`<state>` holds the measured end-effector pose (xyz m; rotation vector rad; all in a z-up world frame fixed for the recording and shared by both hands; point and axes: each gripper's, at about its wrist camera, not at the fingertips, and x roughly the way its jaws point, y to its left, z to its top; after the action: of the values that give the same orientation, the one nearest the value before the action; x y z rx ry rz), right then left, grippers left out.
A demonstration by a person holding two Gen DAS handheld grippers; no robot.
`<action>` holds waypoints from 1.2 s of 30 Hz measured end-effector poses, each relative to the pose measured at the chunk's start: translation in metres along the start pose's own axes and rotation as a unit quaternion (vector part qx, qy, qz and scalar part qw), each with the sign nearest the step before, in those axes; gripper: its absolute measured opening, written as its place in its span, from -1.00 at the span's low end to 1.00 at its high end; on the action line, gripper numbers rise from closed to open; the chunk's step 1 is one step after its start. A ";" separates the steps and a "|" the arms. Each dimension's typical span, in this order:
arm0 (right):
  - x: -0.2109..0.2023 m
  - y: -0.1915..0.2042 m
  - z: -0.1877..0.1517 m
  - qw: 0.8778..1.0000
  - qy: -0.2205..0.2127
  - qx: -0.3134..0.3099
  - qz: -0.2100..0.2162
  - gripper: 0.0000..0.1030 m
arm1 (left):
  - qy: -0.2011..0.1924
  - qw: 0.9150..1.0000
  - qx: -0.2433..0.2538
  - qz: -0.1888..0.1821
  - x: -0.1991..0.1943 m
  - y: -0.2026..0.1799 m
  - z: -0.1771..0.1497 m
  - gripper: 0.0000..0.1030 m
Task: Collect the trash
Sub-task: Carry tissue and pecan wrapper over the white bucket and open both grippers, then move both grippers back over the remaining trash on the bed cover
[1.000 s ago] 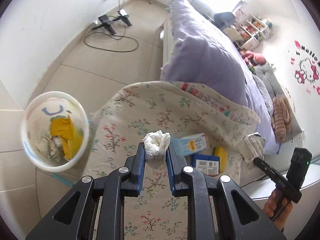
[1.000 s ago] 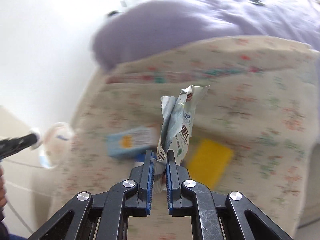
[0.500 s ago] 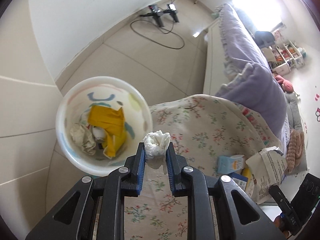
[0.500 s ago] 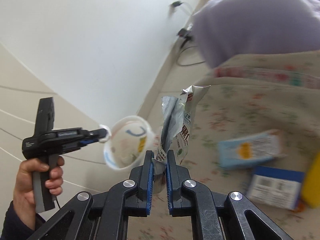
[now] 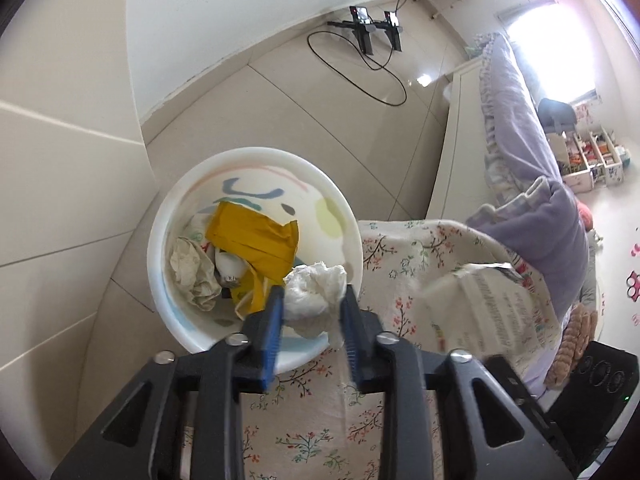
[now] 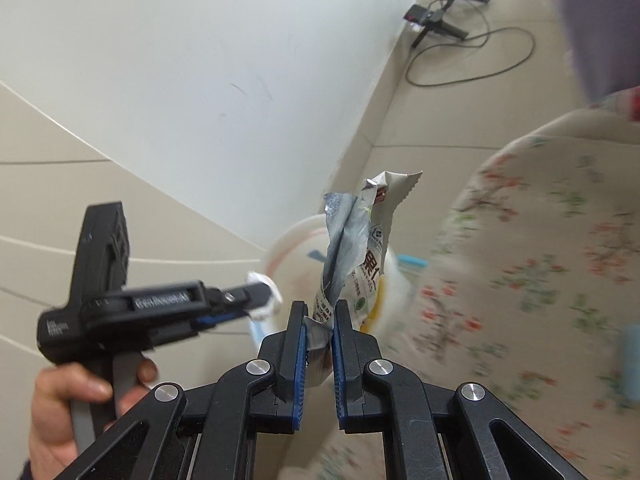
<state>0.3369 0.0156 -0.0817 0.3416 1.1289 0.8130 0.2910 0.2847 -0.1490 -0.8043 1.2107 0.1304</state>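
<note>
Left wrist view: left gripper point(image 5: 311, 305), blue-padded jaws just opening, crumpled white tissue wad point(image 5: 316, 294) loose between them, over round white plastic waste bin point(image 5: 158, 240) holding yellow wrapper point(image 5: 254, 236); floral bedspread point(image 5: 400, 256) beside.

Right wrist view: right gripper point(image 6: 320, 322), jaws narrow, clamped on crumpled silver printed snack wrapper point(image 6: 352, 248), near bin.

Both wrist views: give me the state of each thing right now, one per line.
Left hand-held gripper: jaws just opened, loose around the tissue.
Tissue: crumpled, between the jaws, over the bin's near rim.
Bin: upright, open, partly filled with trash.
Right hand-held gripper: shut on the wrapper.
Wrapper: crumpled, sticking up.
</note>
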 end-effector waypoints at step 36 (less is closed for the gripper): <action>-0.101 -0.042 -0.017 0.988 -0.024 0.028 -0.148 -0.05 | -0.034 0.972 0.234 0.003 -0.016 -0.172 -0.105 0.14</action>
<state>0.3199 -0.0886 -0.0476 0.2307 1.1259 0.5091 0.2878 0.1007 -0.0649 -0.3784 1.1186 -0.1202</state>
